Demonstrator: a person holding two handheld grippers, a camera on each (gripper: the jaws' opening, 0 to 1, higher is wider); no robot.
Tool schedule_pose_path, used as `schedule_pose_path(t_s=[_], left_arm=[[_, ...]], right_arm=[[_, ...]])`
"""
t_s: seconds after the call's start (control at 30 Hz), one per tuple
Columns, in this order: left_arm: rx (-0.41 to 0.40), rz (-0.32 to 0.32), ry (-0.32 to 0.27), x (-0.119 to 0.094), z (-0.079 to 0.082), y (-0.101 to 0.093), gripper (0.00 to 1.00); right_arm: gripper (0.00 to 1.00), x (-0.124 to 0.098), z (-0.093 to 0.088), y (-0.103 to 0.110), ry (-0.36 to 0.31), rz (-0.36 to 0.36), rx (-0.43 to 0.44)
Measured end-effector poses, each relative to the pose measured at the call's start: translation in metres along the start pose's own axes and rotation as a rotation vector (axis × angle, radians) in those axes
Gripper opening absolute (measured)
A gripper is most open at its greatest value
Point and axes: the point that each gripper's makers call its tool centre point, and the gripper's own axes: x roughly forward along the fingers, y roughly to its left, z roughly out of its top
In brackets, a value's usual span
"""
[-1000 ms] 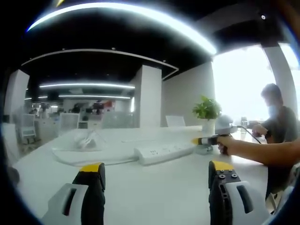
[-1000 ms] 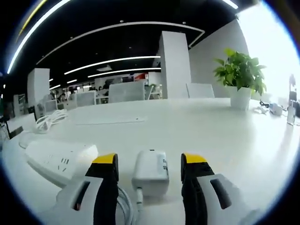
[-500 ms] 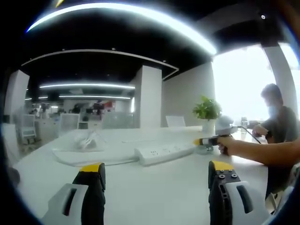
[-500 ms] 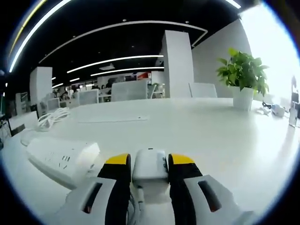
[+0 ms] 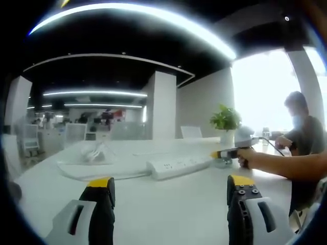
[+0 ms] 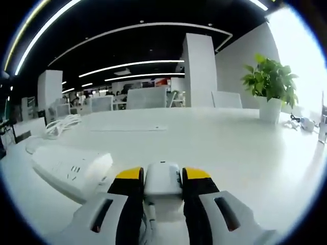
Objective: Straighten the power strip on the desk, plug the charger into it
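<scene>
While the right gripper [image 6: 162, 176] sits low over the white surface [image 6: 240, 148], its yellow-tipped jaws are clenched on a small white rectangular charger block [image 6: 163, 179], pressing it from both sides. A thin white cable [image 6: 148, 217] runs back from the charger toward the camera between the jaws. Just beside the charger, toward the left of the right gripper view, lies the long white plastic power strip [image 6: 71, 168], its near end close to the left jaw but apparently not touching it, though the fisheye bend makes that hard to judge. A coil of white cord [image 6: 60, 126] rests farther back on the surface, and a leafy green plant in a white pot [image 6: 271, 89] stands well apart on the right.

From the left gripper view, the left gripper [image 5: 168, 189] hovers above the surface with its jaws released and nothing between them. Beyond them the power strip [image 5: 179, 166] lies at a slant across the surface, and at its far end a person's hand [image 5: 248, 155] holds the right gripper [image 5: 219, 153] there. The potted plant [image 5: 226, 122] stands behind.
</scene>
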Motion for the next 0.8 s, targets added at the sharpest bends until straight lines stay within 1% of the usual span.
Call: schedule_pose_path(t_s=[0.2,0.4,0.8], left_arm=[[-0.001,-0.002,-0.002,0.0006,0.0011,-0.0007,0.93],[0.000,0.000,0.002,0.0007,0.0007,-0.0016,0.93],[0.007,0.037,0.017,-0.0039,-0.0020,0.0072,0.93]], right_arm=[[0.28,0.0024,-0.0006,0.0015,0.008,0.041,0.005],[0.27,-0.0011,-0.0027,0.0034,0.012,0.057,0.006],[0.27,-0.0025,-0.0027,0.0046,0.012,0.082,0.018]])
